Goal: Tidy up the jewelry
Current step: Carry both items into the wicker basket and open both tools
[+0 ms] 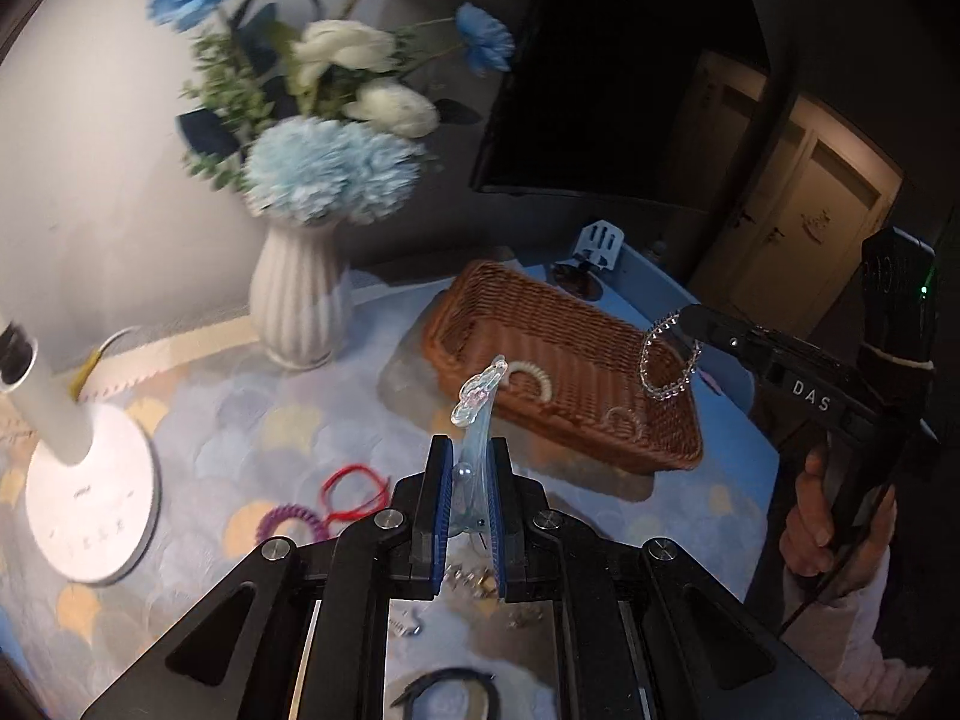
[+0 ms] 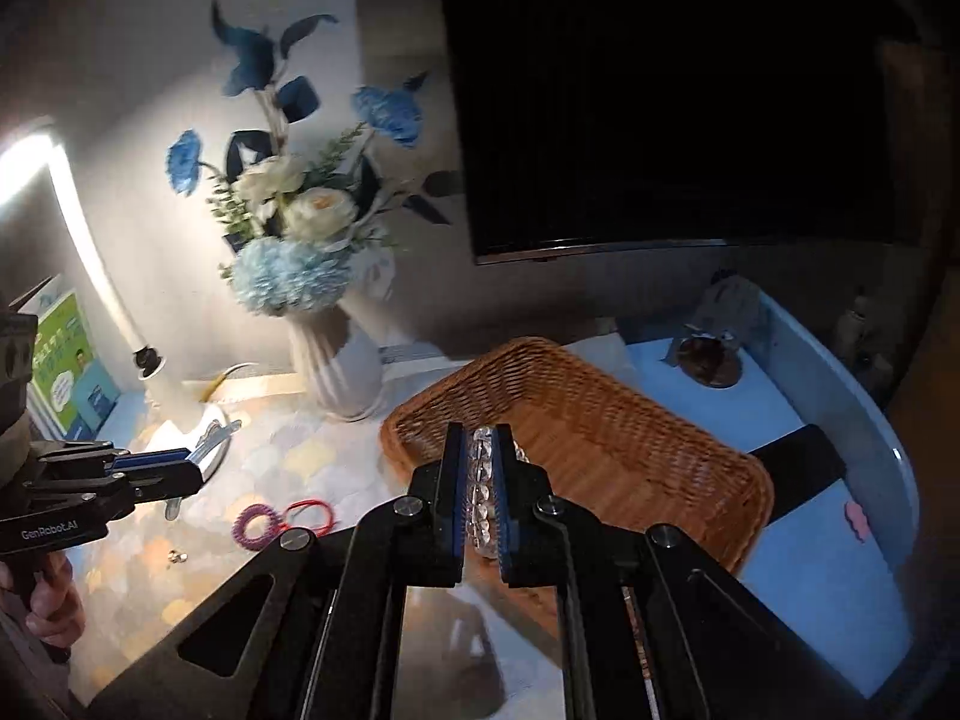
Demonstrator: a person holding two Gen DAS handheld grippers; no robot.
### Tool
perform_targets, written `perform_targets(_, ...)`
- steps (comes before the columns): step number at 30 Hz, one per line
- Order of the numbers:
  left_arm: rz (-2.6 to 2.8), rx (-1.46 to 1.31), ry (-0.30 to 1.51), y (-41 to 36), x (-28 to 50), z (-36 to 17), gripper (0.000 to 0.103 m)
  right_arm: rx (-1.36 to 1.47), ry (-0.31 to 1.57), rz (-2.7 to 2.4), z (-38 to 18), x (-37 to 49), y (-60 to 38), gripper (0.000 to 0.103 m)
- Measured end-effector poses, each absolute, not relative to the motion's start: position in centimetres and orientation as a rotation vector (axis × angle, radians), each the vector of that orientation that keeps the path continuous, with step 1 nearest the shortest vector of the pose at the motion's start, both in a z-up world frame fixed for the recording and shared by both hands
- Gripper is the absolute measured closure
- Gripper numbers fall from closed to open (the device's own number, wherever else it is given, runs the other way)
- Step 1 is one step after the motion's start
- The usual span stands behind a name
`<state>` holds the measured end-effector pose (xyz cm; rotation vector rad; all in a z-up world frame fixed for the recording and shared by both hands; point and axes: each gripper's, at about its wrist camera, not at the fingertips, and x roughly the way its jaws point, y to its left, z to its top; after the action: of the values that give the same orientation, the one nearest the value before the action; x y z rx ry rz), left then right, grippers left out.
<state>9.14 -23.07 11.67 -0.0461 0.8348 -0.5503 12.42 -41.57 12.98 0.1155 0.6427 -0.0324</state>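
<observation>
My left gripper is shut on a clear iridescent hair clip, held above the table in front of the brown wicker basket. My right gripper is shut on a clear crystal bead bracelet over the basket; in the left wrist view the bracelet hangs from the right gripper above the basket's right end. A white coil tie and a thin ring lie in the basket. A purple coil tie and a red cord loop lie on the table.
A white vase of blue and white flowers stands behind the basket's left side. A white lamp base is at the left. Small earrings and a dark band lie under my left gripper. A dark screen hangs behind.
</observation>
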Motion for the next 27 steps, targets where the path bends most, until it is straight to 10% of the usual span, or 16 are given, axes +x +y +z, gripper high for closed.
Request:
perform_targets(19, -0.523, 0.066, 1.066, -42.3, 24.0, 4.2, 0.091, 0.523, 0.785, -0.049, 1.7, 18.1, -54.0, 0.090)
perform_targets(27, -0.510, 0.049, 1.093, -42.2, 24.7, 3.0, 0.071, 0.528, 0.691, -0.049, 2.0, 16.5, -54.7, 0.076)
